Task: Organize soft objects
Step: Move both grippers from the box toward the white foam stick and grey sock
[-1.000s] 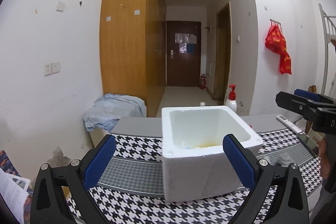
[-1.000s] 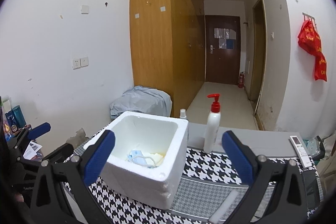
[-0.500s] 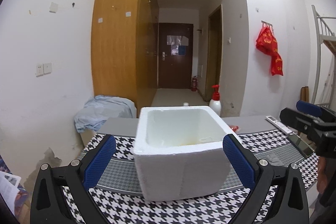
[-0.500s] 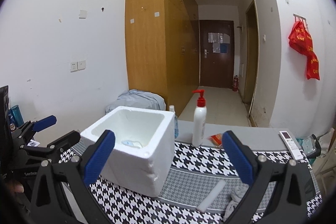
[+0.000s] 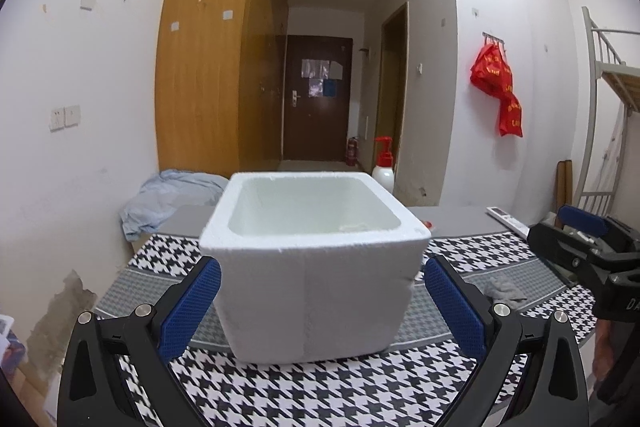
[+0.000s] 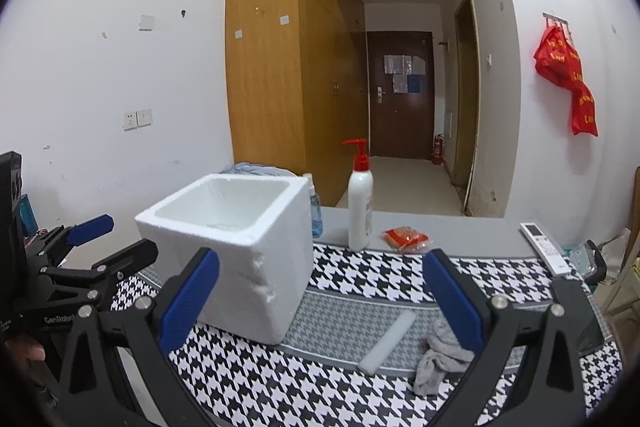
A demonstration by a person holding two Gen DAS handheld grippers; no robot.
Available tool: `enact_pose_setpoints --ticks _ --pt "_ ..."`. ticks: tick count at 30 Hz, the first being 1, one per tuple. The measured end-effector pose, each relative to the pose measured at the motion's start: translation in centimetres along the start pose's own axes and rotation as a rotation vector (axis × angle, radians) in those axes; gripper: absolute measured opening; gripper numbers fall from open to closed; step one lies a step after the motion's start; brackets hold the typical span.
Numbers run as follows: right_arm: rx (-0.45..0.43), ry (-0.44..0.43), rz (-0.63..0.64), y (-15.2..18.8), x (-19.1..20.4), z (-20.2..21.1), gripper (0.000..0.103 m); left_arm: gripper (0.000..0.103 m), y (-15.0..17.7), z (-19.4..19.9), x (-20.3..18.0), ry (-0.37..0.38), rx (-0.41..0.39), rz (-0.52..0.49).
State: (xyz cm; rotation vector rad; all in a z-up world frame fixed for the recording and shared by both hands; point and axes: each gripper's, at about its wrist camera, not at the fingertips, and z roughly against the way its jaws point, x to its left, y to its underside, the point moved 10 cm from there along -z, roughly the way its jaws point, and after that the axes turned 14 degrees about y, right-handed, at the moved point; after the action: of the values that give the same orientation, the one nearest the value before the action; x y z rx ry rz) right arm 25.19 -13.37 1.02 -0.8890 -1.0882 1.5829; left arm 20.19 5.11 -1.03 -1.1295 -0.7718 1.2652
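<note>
Both of my grippers hang with their jaws spread wide and nothing between the blue pads: the left gripper (image 5: 322, 301) frames the near wall of the white foam box (image 5: 312, 267) without touching it, and the right gripper (image 6: 320, 291) sits just right of that box, above the patterned cloth. Over the last second I have pulled both back and lower, so the view that looked down into the box now meets it almost level with the rim; the pale soft things on its floor are mostly hidden, only a sliver showing over the far edge in the left wrist view. I judge that the last piece is dropped in and I am backing off to find the next. To the right of the box, on the houndstooth table cover (image 6: 360, 283), a crumpled grey cloth (image 6: 440, 355) lies near the front edge, touching or nearly touching a white foam strip (image 6: 388, 341) just on its box side. The grey cloth looks like my next pick, and the right gripper is nearest to it. Behind the box stand a pump bottle (image 6: 360, 203) and a red packet (image 6: 405, 238), with a remote (image 6: 545, 247) further right; those I leave alone.
</note>
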Motion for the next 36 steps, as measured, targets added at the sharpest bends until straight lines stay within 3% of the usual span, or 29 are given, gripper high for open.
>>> enact_pose_setpoints --ticks 12,20,36 --pt "0.044 0.040 -0.010 3.2 -2.2 -1.0 0.103 0.102 1.8 -0.5 -1.6 -0.004 -0.008 -0.017" --pt "0.071 0.061 -0.034 4.1 -3.6 -1.1 0.103 0.102 2.6 -1.7 -3.3 0.049 0.030 -0.026" --pt "0.127 0.211 -0.076 6.8 -9.5 -0.1 0.103 0.102 4.3 -5.6 -8.9 0.199 0.127 -0.068"
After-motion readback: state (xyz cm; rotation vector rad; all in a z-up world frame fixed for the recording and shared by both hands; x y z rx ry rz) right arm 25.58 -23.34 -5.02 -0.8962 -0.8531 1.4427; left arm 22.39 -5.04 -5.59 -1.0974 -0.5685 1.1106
